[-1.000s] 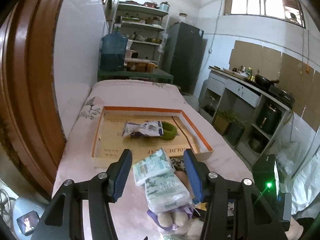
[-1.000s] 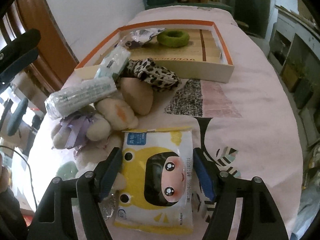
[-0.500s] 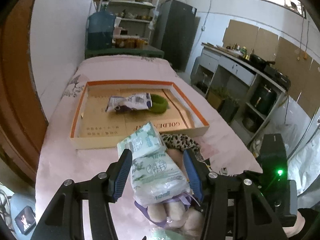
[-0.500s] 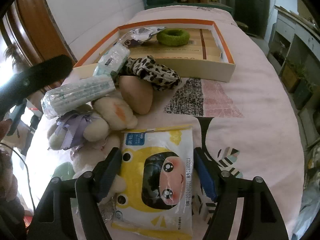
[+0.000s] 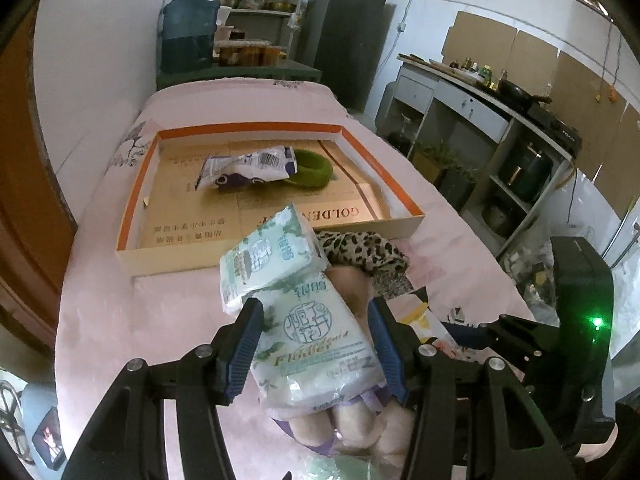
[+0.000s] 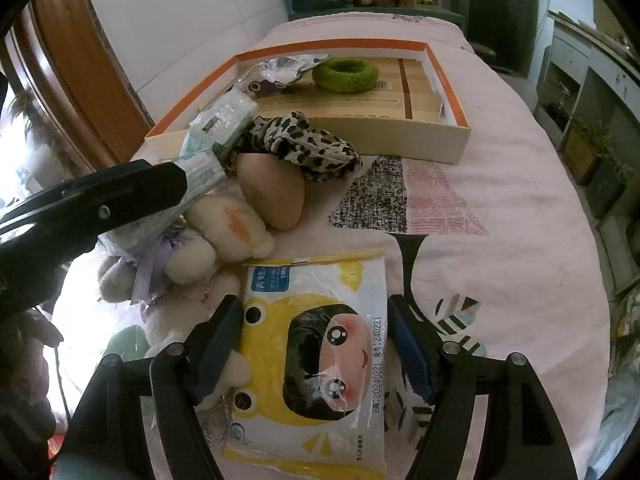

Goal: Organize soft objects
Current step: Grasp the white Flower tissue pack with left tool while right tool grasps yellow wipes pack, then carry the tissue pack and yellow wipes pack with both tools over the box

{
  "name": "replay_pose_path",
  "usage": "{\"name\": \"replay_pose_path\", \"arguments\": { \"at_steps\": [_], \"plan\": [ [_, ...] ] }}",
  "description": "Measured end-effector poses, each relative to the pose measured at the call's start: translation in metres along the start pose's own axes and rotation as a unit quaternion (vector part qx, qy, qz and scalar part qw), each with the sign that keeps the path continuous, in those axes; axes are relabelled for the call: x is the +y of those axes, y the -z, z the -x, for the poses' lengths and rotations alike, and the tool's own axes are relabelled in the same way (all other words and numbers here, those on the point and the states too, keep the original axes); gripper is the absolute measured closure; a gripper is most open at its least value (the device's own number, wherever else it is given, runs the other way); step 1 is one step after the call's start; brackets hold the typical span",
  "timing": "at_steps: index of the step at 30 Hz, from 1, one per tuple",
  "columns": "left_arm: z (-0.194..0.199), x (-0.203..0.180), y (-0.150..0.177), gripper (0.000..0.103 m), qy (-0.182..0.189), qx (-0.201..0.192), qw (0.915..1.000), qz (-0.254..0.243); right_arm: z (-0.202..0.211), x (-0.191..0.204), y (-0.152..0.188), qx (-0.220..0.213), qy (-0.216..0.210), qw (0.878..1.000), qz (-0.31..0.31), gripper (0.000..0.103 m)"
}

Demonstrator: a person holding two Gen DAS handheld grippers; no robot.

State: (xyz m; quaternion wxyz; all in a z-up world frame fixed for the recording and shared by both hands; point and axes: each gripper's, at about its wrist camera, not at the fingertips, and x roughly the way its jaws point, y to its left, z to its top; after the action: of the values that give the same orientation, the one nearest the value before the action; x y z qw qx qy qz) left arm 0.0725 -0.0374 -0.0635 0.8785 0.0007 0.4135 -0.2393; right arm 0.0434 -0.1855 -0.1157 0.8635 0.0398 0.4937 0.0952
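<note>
A pile of soft things lies on the pink cloth in front of a shallow orange-rimmed box (image 5: 132, 200). My left gripper (image 5: 314, 306) is open and straddles the lower green-and-white tissue pack (image 5: 316, 344), which rests on a cream plush toy (image 5: 352, 428). A second tissue pack (image 5: 272, 256) leans against the box beside a leopard-print cloth (image 5: 360, 248). My right gripper (image 6: 315, 304) is open around a yellow cartoon wipes pack (image 6: 316, 344) that lies flat on the cloth. The box holds a green ring (image 5: 314, 168) and a purple-and-white packet (image 5: 248, 164).
The table's right edge drops toward kitchen shelves and a counter (image 5: 500, 120). A wooden door frame (image 6: 80, 80) and a white wall run along the left. The black housing (image 5: 580, 312) of the other gripper, with a green light, sits to the right of the pile.
My left gripper has sunk and tipped downward toward the pile, so its fingers now sit on either side of the lower tissue pack. The right gripper has stayed put.
</note>
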Motion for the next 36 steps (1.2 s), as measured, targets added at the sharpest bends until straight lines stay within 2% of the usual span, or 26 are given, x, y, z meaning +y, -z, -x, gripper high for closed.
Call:
{"name": "replay_pose_path", "arguments": {
  "at_steps": [2, 9, 11, 14, 18, 26, 31, 36],
  "plan": [
    [0.000, 0.002, 0.002, 0.047, -0.001, 0.001, 1.0000, 0.005, 0.000, 0.000, 0.000, -0.001, 0.000, 1.000, 0.000, 0.028],
    [-0.002, 0.014, 0.010, 0.029, -0.016, 0.009, 0.9995, 0.026, 0.001, 0.001, 0.001, -0.004, 0.001, 1.000, -0.002, 0.028],
    [-0.006, 0.017, 0.013, 0.028, -0.015, 0.015, 0.9992, 0.034, 0.001, 0.001, 0.001, -0.005, 0.000, 1.000, -0.003, 0.028],
    [-0.013, 0.017, 0.017, 0.029, -0.019, 0.023, 0.9989, 0.036, 0.001, 0.000, 0.001, -0.006, 0.000, 1.000, -0.003, 0.028],
    [-0.013, 0.020, 0.019, 0.045, -0.003, 0.018, 0.9986, 0.050, 0.001, 0.001, 0.001, -0.006, 0.000, 1.000, -0.003, 0.028],
    [-0.003, 0.016, 0.019, 0.048, -0.014, -0.001, 0.9989, 0.045, 0.004, -0.002, 0.003, -0.013, -0.001, 1.000, -0.013, 0.028],
    [0.011, 0.017, 0.020, 0.049, -0.015, -0.027, 0.9984, 0.048, 0.013, -0.003, 0.007, -0.028, -0.004, 0.999, -0.015, 0.038],
    [0.025, 0.021, 0.017, 0.049, -0.011, -0.050, 0.9969, 0.059, 0.021, -0.004, 0.010, -0.035, -0.004, 0.999, -0.016, 0.043]
  ]
}}
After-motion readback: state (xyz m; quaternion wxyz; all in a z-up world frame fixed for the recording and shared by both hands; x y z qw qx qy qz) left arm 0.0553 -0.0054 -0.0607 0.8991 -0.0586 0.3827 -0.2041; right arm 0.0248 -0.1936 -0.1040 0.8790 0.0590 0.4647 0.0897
